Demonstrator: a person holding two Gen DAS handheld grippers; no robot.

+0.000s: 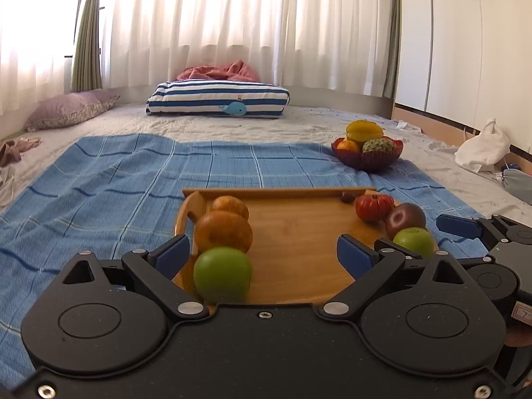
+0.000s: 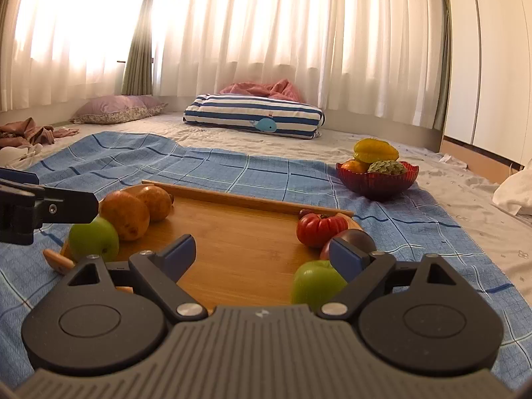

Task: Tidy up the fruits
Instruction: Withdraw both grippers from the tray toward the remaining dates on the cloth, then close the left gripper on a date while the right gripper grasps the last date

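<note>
Fruit-lined wooden tray [image 2: 246, 242] on blue cloth [image 2: 232, 169]

No legible text, a small white label [image 1: 522, 316] at the right edge, its marks unreadable

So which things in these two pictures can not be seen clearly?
- Tray, left wrist view: near edge hidden by the left gripper.
- Right green apple, right wrist view: lower part hidden by the right gripper.
- Purple fruit, right wrist view: partly behind a finger pad.
- Small dark fruit at the tray's far rail: too small to name.
- Bowl: the fruits hide what lies beneath.
</note>
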